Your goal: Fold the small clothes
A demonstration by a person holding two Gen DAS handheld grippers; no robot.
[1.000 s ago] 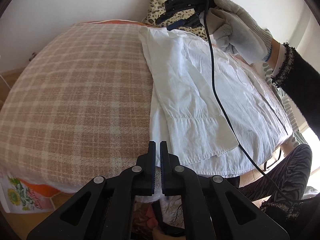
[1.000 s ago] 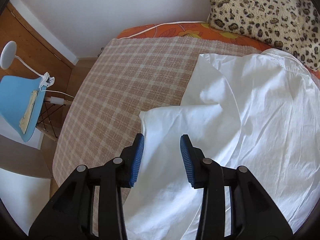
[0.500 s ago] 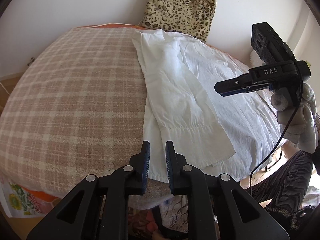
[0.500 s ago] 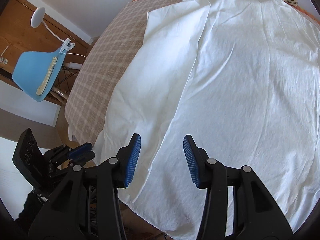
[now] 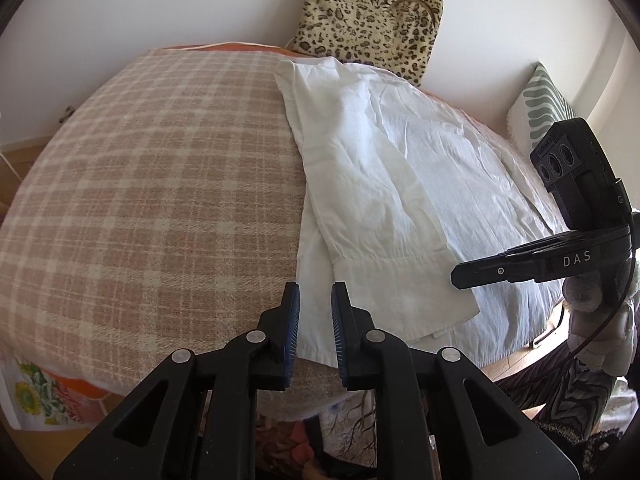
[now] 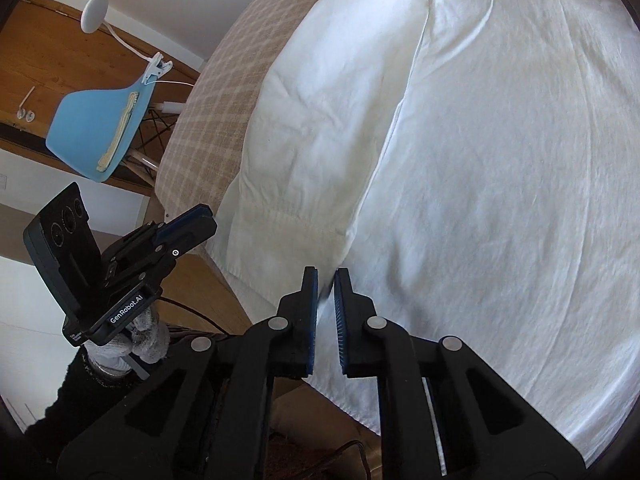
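A white shirt point(image 5: 400, 184) is spread on the bed point(image 5: 140, 200), long axis near to far. Its near hem is met by the right tongs point(image 6: 326, 280), nearly closed, empty; the left tongs point(image 5: 315, 296), slightly parted, are held at its near-left corner.

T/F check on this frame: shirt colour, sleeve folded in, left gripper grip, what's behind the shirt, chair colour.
1. The shirt is white. True.
2. One sleeve lies folded over the shirt's body. True.
3. The left gripper clamps the shirt hem. False: its pads stand apart above the hem, nothing pinched.
4. A leopard-print cushion stands behind the shirt. True.
5. The chair beside the bed is red. False: it is light blue.
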